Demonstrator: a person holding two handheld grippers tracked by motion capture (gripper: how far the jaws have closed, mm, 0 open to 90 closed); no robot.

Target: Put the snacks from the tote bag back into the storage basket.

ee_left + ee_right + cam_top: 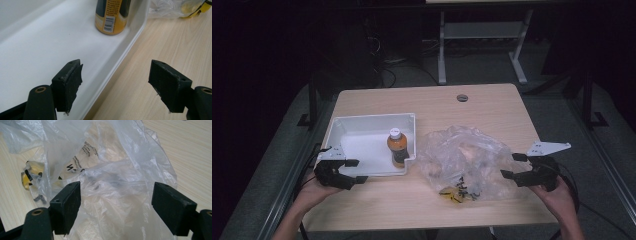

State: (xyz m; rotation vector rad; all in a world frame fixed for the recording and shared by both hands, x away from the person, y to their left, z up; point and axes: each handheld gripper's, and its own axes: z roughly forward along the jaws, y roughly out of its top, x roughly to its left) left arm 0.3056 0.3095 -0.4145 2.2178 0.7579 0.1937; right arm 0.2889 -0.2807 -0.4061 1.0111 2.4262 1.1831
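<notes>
Crumpling on table: clear plastic bag (pixel 464 160).

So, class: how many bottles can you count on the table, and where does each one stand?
1. The bottle, orange with a white cap, stands upright in the white tray, at its near right corner. The crumpled plastic bag beside the tray could hide more.

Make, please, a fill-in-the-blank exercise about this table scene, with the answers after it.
1. The orange bottle stands upright inside the white ___.
2. The right hand-held gripper is open at the edge of a crumpled clear plastic ___.
3. The left hand-held gripper has its jaws ___, straddling the tray rim.
4. The bottle's cap is ___ in colour.

Missing words: tray; bag; open; white
</notes>
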